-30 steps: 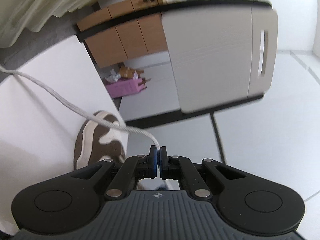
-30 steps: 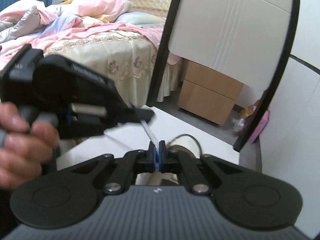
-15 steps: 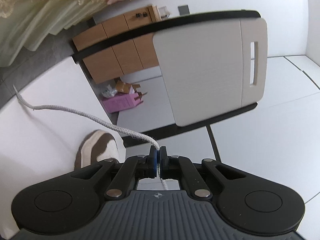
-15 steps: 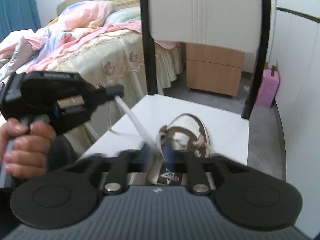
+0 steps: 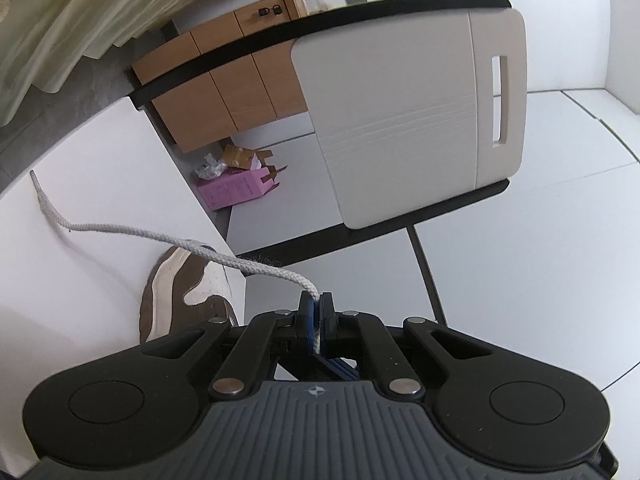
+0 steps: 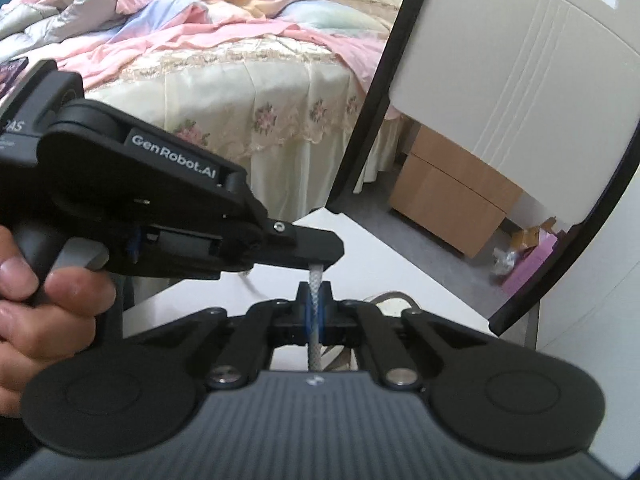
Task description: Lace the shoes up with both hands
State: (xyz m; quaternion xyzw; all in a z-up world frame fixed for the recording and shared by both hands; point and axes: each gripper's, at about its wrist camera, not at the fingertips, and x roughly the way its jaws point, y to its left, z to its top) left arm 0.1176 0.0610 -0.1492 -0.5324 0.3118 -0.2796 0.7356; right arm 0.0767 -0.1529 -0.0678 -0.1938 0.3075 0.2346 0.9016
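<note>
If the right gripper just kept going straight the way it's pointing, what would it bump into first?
Most likely the left gripper: its tip sits just ahead of the right gripper, both shut on the same white shoelace. Past that lies the white table; depth is hard to judge.

The right gripper has its jaws pinched on a white shoelace, which runs straight up between them. Just above, the left gripper, held in a hand to the left, clamps the same lace at its tip. Beyond the jaws lie a white desk and 1 chair back; a bed stands farther behind.
</note>
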